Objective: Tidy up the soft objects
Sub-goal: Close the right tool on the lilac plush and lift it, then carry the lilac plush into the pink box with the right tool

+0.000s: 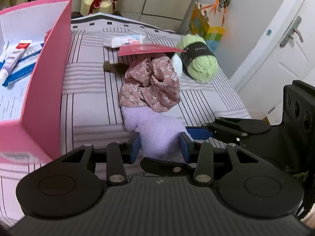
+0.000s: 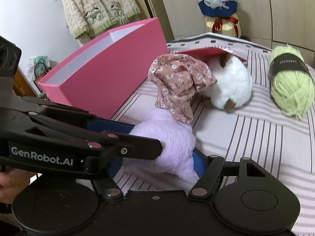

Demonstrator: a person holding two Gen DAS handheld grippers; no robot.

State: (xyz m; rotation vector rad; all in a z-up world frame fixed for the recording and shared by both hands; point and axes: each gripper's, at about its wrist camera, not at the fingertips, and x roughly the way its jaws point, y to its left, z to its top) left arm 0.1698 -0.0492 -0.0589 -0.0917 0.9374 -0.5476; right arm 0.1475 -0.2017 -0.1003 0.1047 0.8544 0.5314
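Both grippers, left (image 1: 159, 146) and right (image 2: 157, 155), apparently clamp the lilac plush (image 1: 155, 131) above the striped bed (image 1: 88, 98).

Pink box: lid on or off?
Off. The pink box stands open, its white inside showing; tubes lie inside it.

scrunchie (image 1: 150, 83) on plush (image 1: 157, 133), box (image 1: 47, 90) left — yarn (image 1: 198, 59) right

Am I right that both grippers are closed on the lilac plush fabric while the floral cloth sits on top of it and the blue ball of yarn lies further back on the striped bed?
Nearly: the ball of yarn is light green with a black band, not blue, as the right wrist view shows. The rest stands: the left gripper and right gripper both grip the lilac plush fabric, with the floral cloth on top.
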